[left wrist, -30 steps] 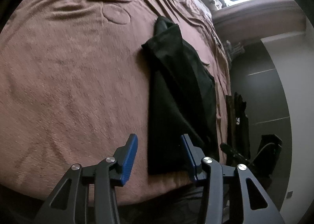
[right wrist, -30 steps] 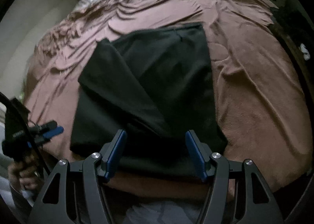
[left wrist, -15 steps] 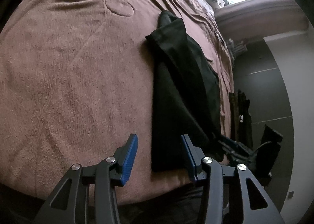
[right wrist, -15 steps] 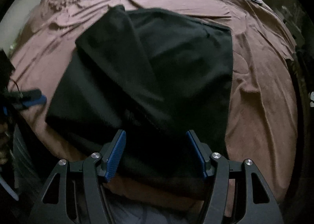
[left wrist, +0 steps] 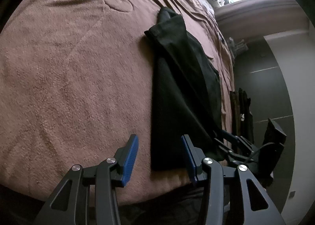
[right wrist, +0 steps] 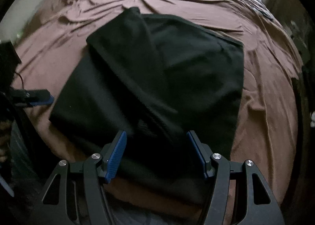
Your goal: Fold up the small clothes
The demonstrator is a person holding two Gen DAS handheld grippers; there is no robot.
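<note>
A brown bedspread [right wrist: 265, 106] fills both views; the black garment [right wrist: 177, 79], partly folded, lies mid-frame near the bed's edge. Left gripper [left wrist: 159, 154] and right gripper [right wrist: 156, 150] both gape, holding nothing. A careless pinch could likely drag the loose flap and undo the fold.

Both wrist views near shared garment [left wrist: 183, 95]

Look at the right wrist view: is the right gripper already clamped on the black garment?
No: the right gripper hangs open above the black garment, its blue fingers spread apart with nothing pinched.
</note>
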